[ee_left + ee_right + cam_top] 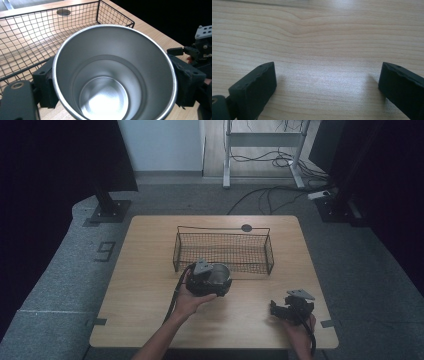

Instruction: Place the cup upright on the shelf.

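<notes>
- The steel cup (220, 276) sits in the middle of the high view, just below the lower left corner of the wire basket (223, 251), and is clamped in the left hand-held gripper (216, 281)
- In the left gripper view the cup (113, 75) has its open mouth toward the camera, so its long axis runs away along the jaws; its rim stands between the two black jaws, whose pads press on its left and right sides
- The left hand-held gripper (113, 87) is therefore closed on the cup, the jaws standing as far apart as the cup's body is wide
- The basket (45, 37) fills the upper left of that view, directly beyond the cup; its near rail passes just behind the cup's left side, and whether they touch cannot be told
- The coming move, as I judge it, turns on this: the basket lies just above the cup in the high view, so the cup must clear the near rail before it can go in
- The left hand (192, 297) is much the nearer to cup and basket
- The right hand-held gripper (280, 309) rests at the lower right of the tabletop (150, 310), well apart from the cup
- In the right gripper view its jaws stand wide apart with bare tabletop (319, 50) between them, holding nothing
</notes>
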The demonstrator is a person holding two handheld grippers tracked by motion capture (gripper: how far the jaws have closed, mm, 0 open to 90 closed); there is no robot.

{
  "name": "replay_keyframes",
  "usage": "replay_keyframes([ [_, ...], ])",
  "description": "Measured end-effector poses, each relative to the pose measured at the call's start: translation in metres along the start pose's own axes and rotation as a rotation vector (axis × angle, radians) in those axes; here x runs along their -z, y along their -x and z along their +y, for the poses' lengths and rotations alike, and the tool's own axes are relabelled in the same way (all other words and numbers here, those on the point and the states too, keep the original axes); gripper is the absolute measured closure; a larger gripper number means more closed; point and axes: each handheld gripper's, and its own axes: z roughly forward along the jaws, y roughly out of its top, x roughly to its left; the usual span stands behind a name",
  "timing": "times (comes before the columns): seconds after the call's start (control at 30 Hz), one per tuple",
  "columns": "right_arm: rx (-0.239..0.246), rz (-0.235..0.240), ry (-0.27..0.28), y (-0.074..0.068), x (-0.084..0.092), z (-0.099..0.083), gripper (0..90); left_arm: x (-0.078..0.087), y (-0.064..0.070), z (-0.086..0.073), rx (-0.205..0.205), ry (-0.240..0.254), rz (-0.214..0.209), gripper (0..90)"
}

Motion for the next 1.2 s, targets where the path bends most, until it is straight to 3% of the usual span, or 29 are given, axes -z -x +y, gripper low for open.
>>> replay_keyframes([
  [0.23, 0.0, 0.0, 0.0, 0.0, 0.0, 0.0, 1.4, -0.002, -0.003, 0.005, -0.004, -0.003, 0.003, 14.6],
  [0.4, -0.002, 0.0, 0.001, 0.0, 0.0, 0.0, 1.4, -0.002, -0.006, 0.009, 0.007, 0.003, -0.018, 14.6],
  [1.2, -0.002, -0.001, 0.0, 0.0, 0.0, 0.0, 1.4, -0.012, -0.016, 0.033, 0.0, 0.006, 0.012, 14.6],
])
